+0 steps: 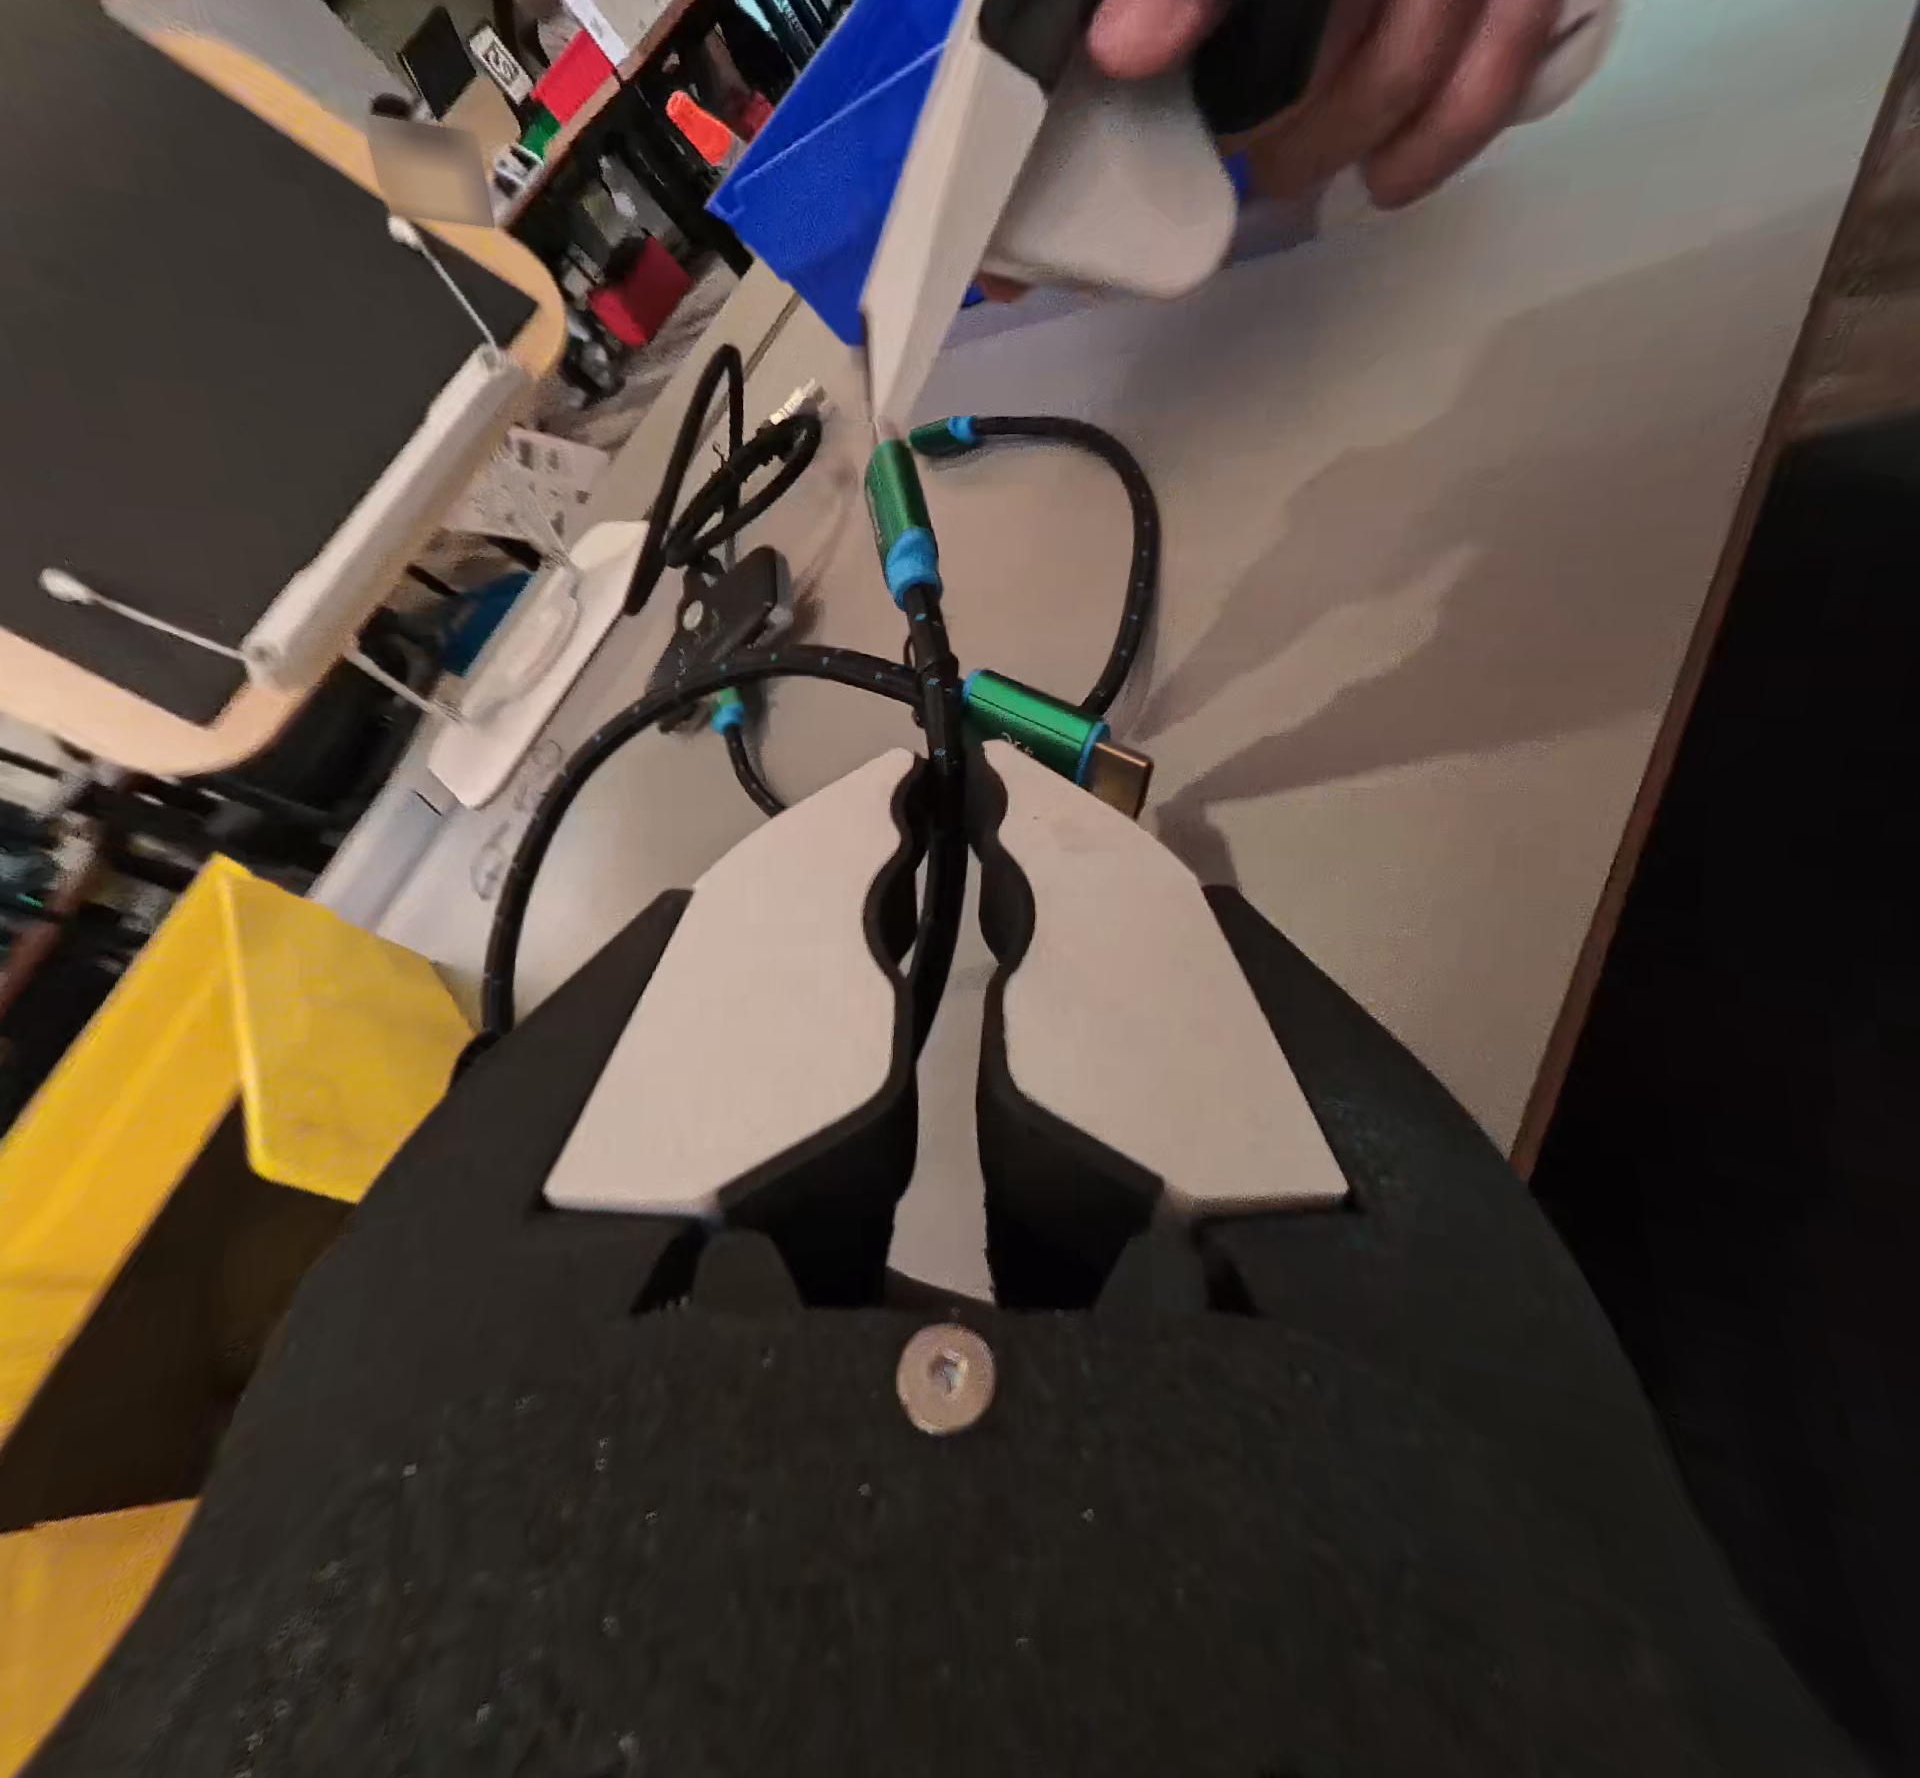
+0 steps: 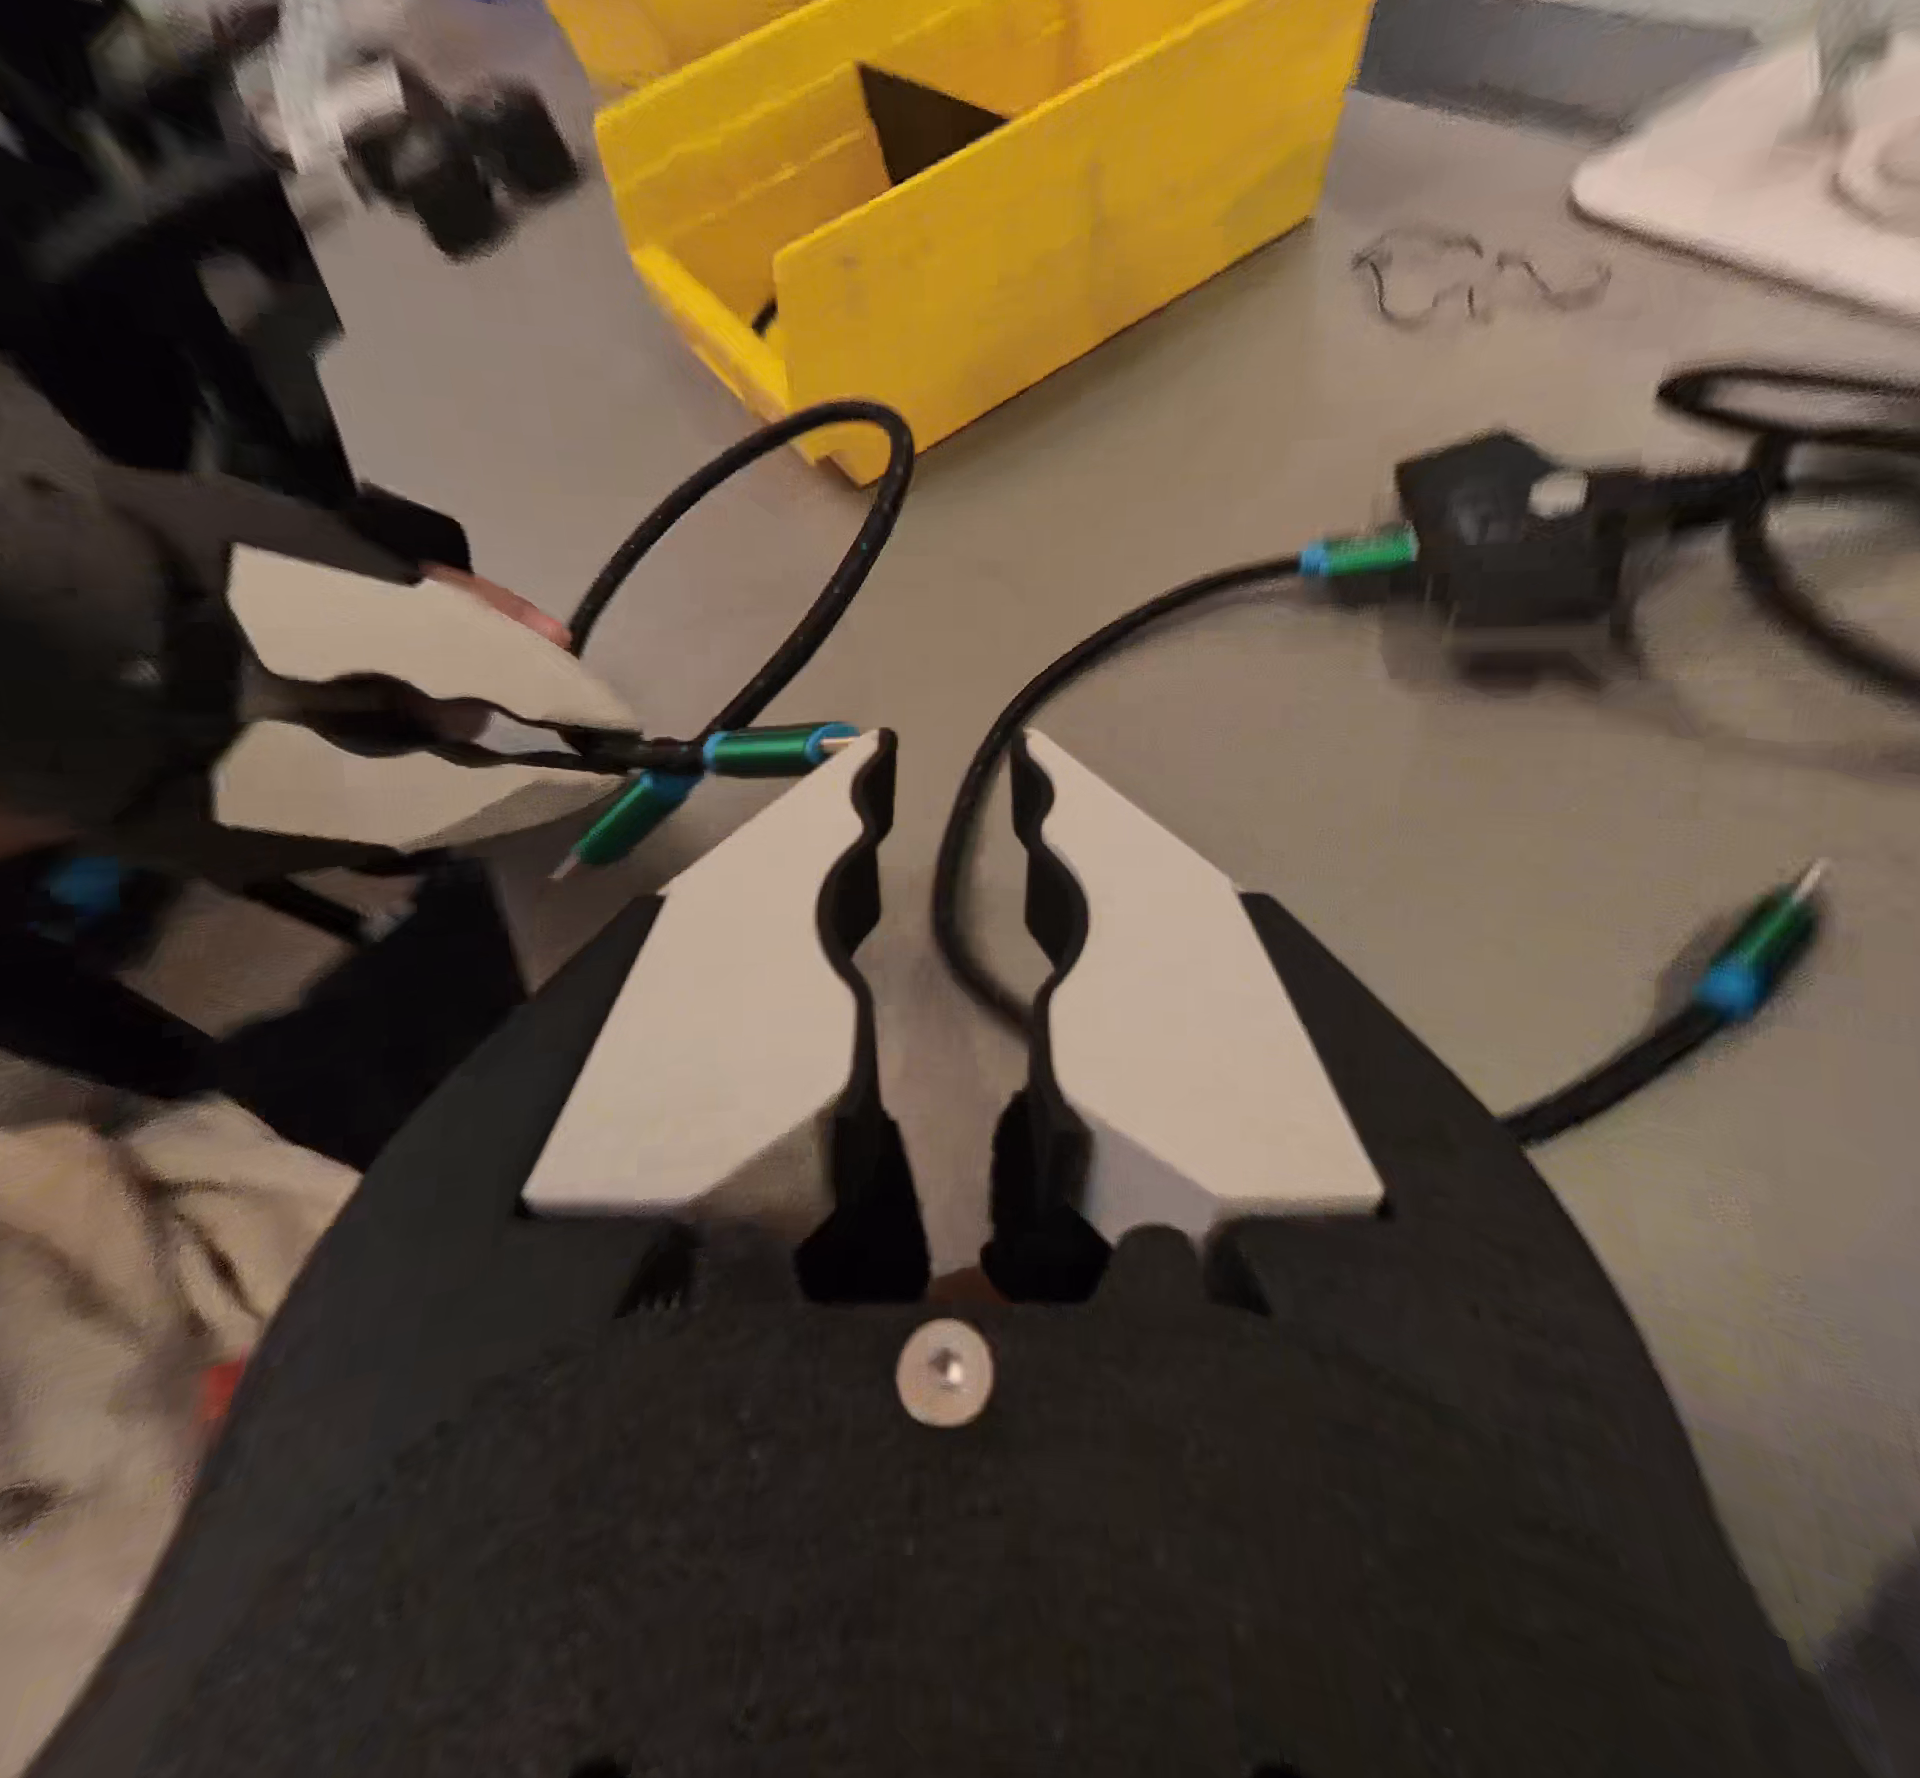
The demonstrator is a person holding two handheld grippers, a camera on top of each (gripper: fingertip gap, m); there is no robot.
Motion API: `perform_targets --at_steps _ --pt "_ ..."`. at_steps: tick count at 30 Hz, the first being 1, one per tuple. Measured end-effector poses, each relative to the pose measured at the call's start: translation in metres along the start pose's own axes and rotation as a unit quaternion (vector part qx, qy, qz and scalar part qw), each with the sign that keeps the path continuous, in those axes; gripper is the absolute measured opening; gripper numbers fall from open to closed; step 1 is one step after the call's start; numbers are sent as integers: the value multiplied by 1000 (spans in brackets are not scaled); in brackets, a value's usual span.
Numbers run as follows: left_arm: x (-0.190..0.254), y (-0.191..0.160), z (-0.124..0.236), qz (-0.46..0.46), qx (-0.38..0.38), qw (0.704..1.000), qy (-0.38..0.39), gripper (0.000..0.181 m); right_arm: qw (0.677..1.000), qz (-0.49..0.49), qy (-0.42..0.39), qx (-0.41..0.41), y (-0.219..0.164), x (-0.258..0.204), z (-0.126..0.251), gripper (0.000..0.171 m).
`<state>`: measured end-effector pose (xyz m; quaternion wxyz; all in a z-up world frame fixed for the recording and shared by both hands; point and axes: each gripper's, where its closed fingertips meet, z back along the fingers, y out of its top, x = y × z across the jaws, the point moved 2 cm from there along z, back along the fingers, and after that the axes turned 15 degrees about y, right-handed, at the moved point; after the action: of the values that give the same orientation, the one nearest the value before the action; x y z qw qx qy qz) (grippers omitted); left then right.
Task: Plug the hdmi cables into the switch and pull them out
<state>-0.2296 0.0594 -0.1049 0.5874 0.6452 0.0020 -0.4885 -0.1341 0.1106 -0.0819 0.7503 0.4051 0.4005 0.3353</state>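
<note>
The left gripper is pinching a black braided cable between its grey fingertips, jaws closed on the cord just behind a green plug that is pointing away toward the right gripper's tip. A second green plug is lying just beside the left gripper's right finger on the grey table. The right gripper is hanging open above the table with a narrow gap between its jaws and nothing held; another cable is running beneath that gap. Farther off, this cable is sitting plugged into the black switch. Beyond, a yellow bin is standing on the table, and a blue bin is sitting behind the right gripper.
</note>
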Motion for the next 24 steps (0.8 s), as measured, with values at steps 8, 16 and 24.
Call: perform_targets --at_steps 8,16,24 --pt "19 20 1 -65 32 997 14 6 987 -62 93 112 -27 -40 22 34" --pt "2 56 13 388 61 897 -203 6 974 -38 167 151 -18 -62 11 35" --pt "-4 57 22 499 76 803 -316 6 957 -15 209 202 0 -78 12 29"
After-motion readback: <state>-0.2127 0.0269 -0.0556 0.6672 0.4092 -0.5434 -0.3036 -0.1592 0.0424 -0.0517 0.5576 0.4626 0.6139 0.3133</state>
